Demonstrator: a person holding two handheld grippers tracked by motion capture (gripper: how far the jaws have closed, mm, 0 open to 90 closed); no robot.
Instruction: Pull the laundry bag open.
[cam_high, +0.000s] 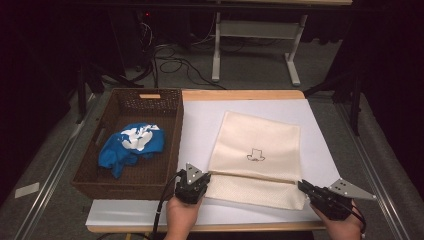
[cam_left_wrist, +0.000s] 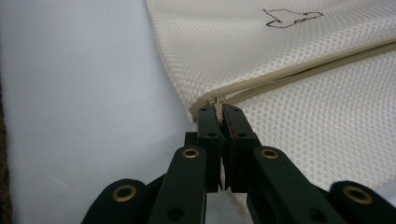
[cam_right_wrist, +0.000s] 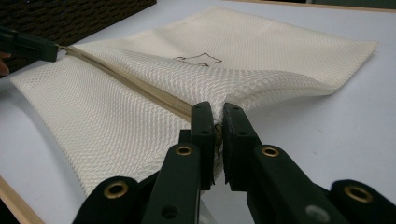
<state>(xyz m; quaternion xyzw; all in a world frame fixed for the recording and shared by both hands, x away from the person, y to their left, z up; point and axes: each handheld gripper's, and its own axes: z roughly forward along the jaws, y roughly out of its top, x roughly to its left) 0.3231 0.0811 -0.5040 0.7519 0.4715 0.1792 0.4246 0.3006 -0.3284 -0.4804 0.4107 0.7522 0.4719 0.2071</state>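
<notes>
My left hand-held gripper (cam_high: 198, 176) is clamped on the small zipper pull (cam_left_wrist: 218, 99) at the left end of the beige zipper line (cam_left_wrist: 299, 70) of a cream mesh laundry bag (cam_high: 255, 150), its two black jaws pressed together around that metal tab. My right hand-held gripper (cam_high: 301, 185) is closed on the right near edge of the same bag, pinching the mesh fabric right where the zipper line ends; in the right gripper view the cloth bunches up between the jaws and rises slightly off the surface. The bag lies flat on a white sheet (cam_high: 200, 125) that covers the wooden bench (cam_high: 240, 94), in the middle to right part of it, with a small dark outline drawing (cam_high: 256, 156) on its upper face. The zipper runs left to right across the near part of the bag, leaving a strip of mesh on the near side of it. To the left of the bag, touching the edge of the white sheet, stands a dark brown woven rectangular basket (cam_high: 95, 180), and inside it lies a crumpled blue cloth with white patches (cam_high: 131, 145). The basket and the bag are apart, with bare white sheet between them.
</notes>
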